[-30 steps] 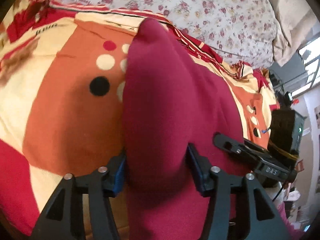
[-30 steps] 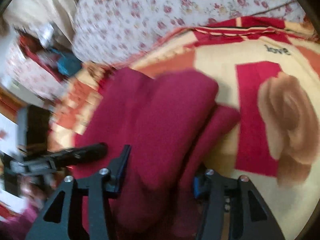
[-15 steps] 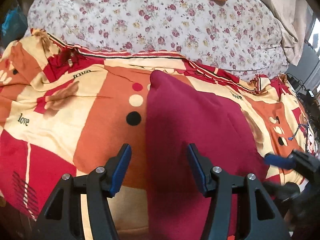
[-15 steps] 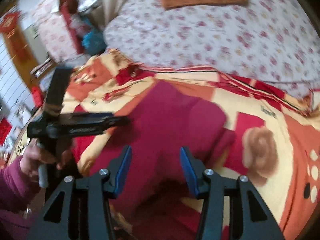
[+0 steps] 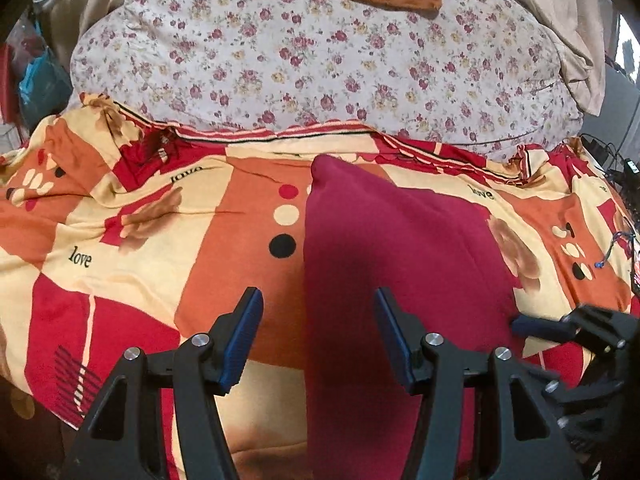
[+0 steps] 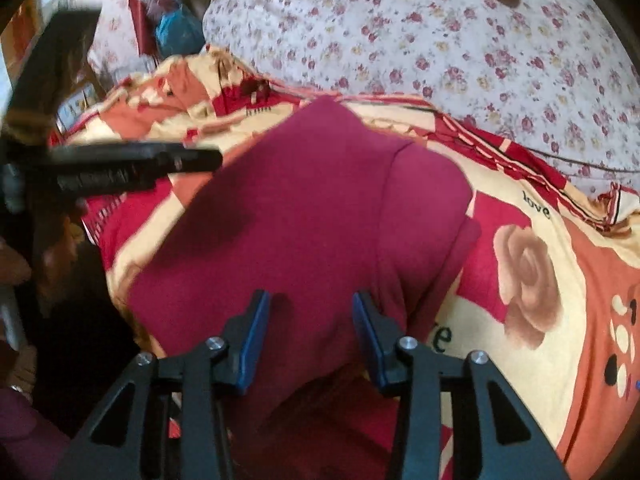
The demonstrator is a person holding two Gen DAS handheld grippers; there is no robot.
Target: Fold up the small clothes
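- The maroon garment [image 5: 400, 248] lies on the patterned bedsheet [image 5: 140, 248], below the floral quilt [image 5: 320, 60] bunched at the far end of the bed.
- It looks already folded at least once — from the right wrist view a flat panel sits on top, with a folded-in flap, perhaps a sleeve, showing along its right side; that view is soft, so I cannot tell how many layers there are.
- The left gripper [image 5: 318, 328] hangs above the garment's left edge with its jaws apart and nothing between the pads; the cloth lies on the bed below them, not held.
- The right gripper [image 6: 308, 328] hovers over the near part of the garment. Its jaws are closing, yet no fabric is pinched between them — the cloth sits beneath.
- Judged from how things lie, the first folds are done and the piece is set down; it is long and narrow as it lies.
- What probably remains: one more fold across the length to make a compact packet, then smoothing or putting it aside.
- No other small clothes show in either view.
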